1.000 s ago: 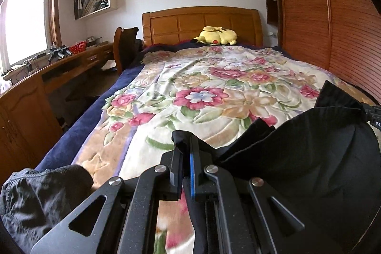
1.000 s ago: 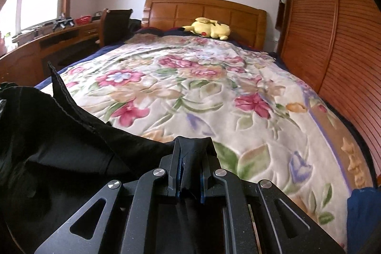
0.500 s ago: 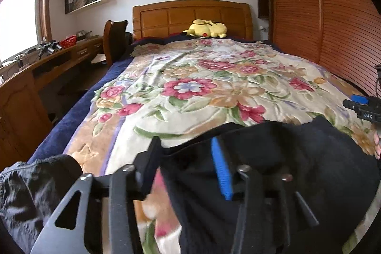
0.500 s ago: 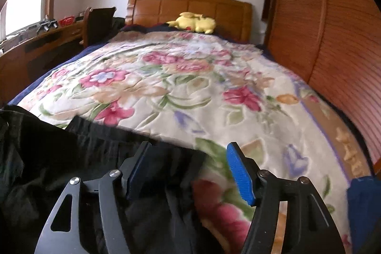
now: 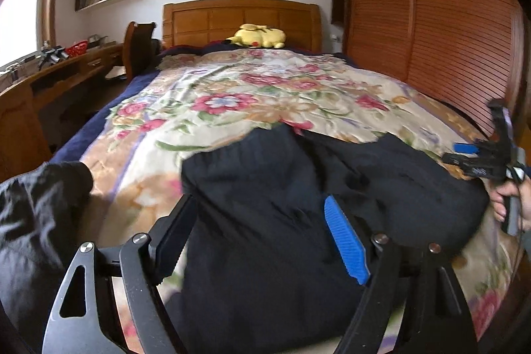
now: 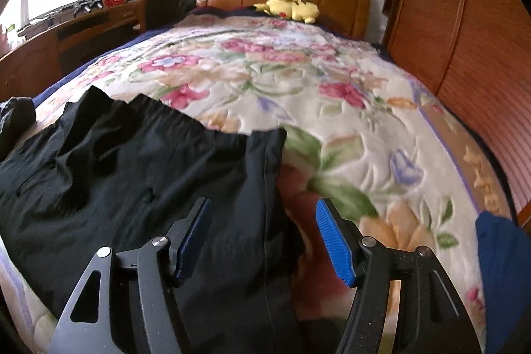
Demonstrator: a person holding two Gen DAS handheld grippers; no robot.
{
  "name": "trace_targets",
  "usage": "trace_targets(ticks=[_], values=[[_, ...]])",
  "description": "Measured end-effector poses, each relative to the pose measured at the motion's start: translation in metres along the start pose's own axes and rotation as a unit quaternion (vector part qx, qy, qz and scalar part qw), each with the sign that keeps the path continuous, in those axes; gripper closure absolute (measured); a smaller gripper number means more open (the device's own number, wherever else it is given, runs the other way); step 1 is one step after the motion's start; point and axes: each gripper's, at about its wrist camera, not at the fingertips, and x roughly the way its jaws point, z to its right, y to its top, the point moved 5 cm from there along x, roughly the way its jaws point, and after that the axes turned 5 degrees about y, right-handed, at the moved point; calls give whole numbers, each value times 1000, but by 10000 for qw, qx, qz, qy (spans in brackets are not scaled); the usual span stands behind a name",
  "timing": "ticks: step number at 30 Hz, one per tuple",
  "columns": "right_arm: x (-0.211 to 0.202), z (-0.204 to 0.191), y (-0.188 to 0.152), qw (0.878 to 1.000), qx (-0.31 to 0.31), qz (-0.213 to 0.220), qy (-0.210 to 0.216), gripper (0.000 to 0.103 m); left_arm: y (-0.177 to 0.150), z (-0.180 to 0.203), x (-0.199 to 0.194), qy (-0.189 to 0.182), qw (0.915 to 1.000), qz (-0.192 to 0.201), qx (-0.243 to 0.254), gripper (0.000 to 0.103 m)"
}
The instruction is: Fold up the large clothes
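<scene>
Black, limp fabric lies between both your parted jaws, which have just been opening: left gripper (image 5: 260, 241) and right gripper (image 6: 265, 239) hold nothing; the trousers (image 5: 298, 188) lie on the floral bedspread (image 5: 232, 95); soft, light, likely slippery, so pinch the waistband corners

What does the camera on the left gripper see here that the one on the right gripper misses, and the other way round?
Only the left wrist view shows the right gripper from outside, held in a hand at the far edge of the black garment. It also shows much more of the dark crumpled cloth, which is only a sliver in the right view.

Only the right wrist view shows the blue fabric at the bed's right edge.

Both show the black garment lying flat on the floral bedspread, the yellow plush toy by the wooden headboard, and open jaws.
</scene>
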Motion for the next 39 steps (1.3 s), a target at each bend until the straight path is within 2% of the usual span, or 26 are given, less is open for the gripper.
trace_targets(ticks=[3, 6, 8, 11, 13, 14, 16, 17, 20, 22, 25, 27, 30, 32, 34, 36, 39], values=[[3, 6, -5, 9998, 99, -134, 59, 36, -12, 15, -9, -109, 9999, 1, 0, 23], [15, 8, -10, 9989, 168, -408, 139, 45, -26, 25, -14, -181, 9998, -9, -44, 23], [25, 9, -15, 9975, 222, -644, 209, 47, -34, 31, -15, -163, 9998, -49, 57, 23], [31, 13, -20, 9959, 315, -771, 348, 49, -42, 36, -16, -131, 9998, -41, 164, 23], [34, 14, -22, 9945, 423, -806, 520, 61, -45, 37, -17, -213, 9997, -41, 114, 23], [34, 14, -23, 9942, 435, -804, 575, 66, -47, 37, -17, -257, 9996, -39, 101, 23], [32, 13, -25, 9950, 343, -761, 553, 82, -50, 40, -18, -288, 9995, -41, 136, 23], [32, 13, -25, 9954, 297, -729, 550, 86, -50, 42, -18, -306, 9994, -32, 167, 23], [20, 13, -26, 9979, 193, -388, 473, 94, -52, 46, -17, -352, 9992, -49, 185, 23], [7, 15, -27, 9995, 223, -125, 162, 95, -54, 48, -15, -349, 9991, -68, 251, 23], [1, 8, -26, 9996, 119, -50, -260, 95, -57, 45, -10, -337, 9990, -147, 263, 23], [6, 2, -28, 9991, -21, -220, -361, 95, -59, 44, -7, -348, 9989, -224, 223, 23], [1, -2, -25, 9986, -91, -128, -506, 94, -62, 41, -5, -319, 9989, -276, 217, 23], [-7, -2, -21, 9982, -2, 4, -597, 83, -63, 39, -2, -289, 9988, -329, 198, 23], [-18, -6, -15, 9966, -20, 233, -790, 58, -66, 38, 1, -272, 9987, -402, 162, 23], [-28, -21, -13, 9965, -47, 423, -718, 44, -67, 37, 4, -239, 9985, -471, 138, 23], [-36, -47, -18, 9979, -172, 488, -400, 43, -70, 36, 7, -205, 9983, -520, 133, 23]])
